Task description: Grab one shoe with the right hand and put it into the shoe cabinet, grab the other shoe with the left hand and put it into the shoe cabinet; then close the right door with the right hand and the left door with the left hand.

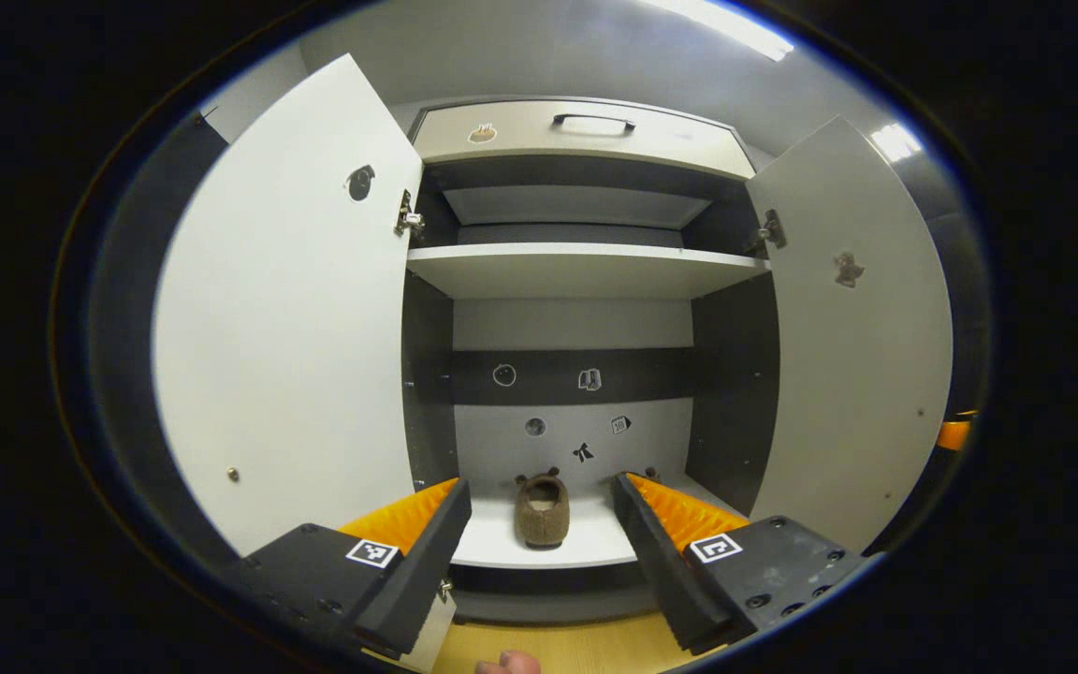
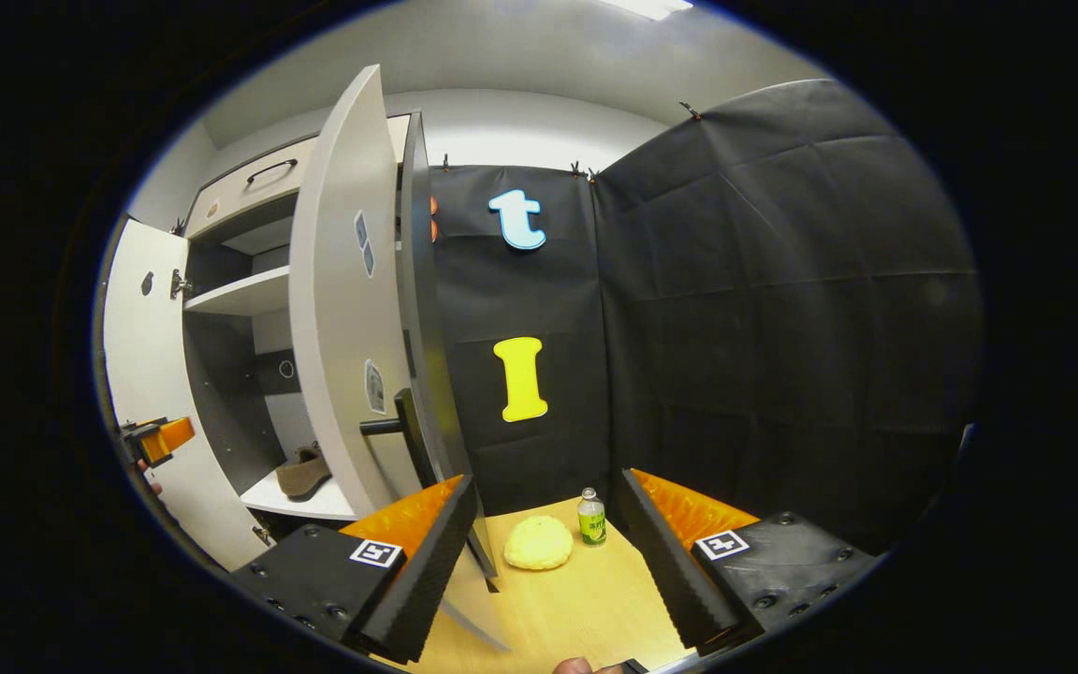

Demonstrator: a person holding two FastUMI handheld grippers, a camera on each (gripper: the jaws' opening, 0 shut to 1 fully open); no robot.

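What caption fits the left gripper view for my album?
Open left gripper faces a fuzzy brown slipper on the open white cabinet's bottom shelf.

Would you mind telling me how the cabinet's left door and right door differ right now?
In the left gripper view, the left door carries a dark round sticker up high, while the right door carries a small pale figure sticker. In the right gripper view, the right door's outer face has a dark handle. Both are pale and stand wide open.

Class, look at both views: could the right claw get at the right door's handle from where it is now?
Probably yes: the right claw is open, and the right door stands open beside it, its handle unobstructed up and to the left.
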